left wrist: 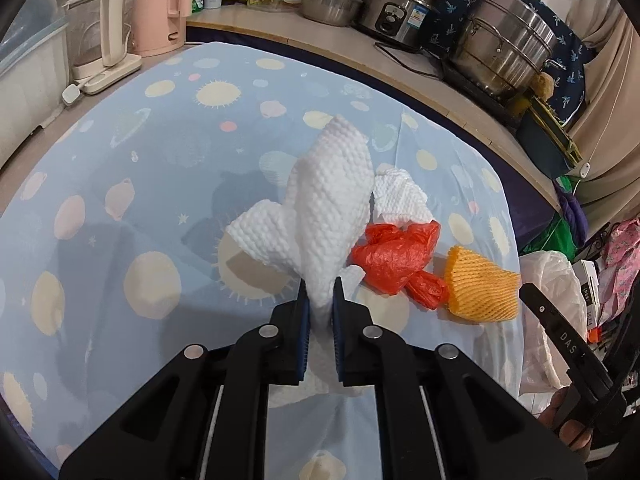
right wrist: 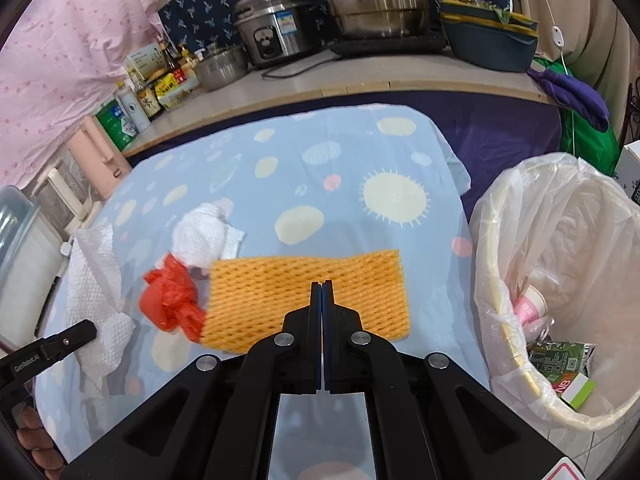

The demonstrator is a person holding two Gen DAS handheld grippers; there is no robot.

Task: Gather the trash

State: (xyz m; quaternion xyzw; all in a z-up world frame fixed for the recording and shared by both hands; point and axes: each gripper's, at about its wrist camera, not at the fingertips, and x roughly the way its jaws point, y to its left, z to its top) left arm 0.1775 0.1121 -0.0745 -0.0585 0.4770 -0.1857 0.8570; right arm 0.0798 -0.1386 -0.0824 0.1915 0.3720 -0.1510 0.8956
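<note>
My left gripper (left wrist: 320,286) is shut on a white textured paper towel (left wrist: 328,204) and holds it up above the blue patterned tablecloth (left wrist: 140,184); the towel also shows in the right wrist view (right wrist: 94,280). A second crumpled white tissue (left wrist: 398,196) (right wrist: 202,238), a red plastic bag (left wrist: 394,260) (right wrist: 170,300) and an orange foam net (left wrist: 480,292) (right wrist: 304,296) lie on the cloth. My right gripper (right wrist: 322,284) is shut and empty, hovering over the orange net. The bin with a white liner (right wrist: 492,240) stands at the right.
The bin holds a paper cup (right wrist: 530,306) and cartons (right wrist: 558,362). Pots and a rice cooker (right wrist: 276,30) sit on the back counter with bottles (right wrist: 138,100). A kettle (left wrist: 102,38) stands at the far left.
</note>
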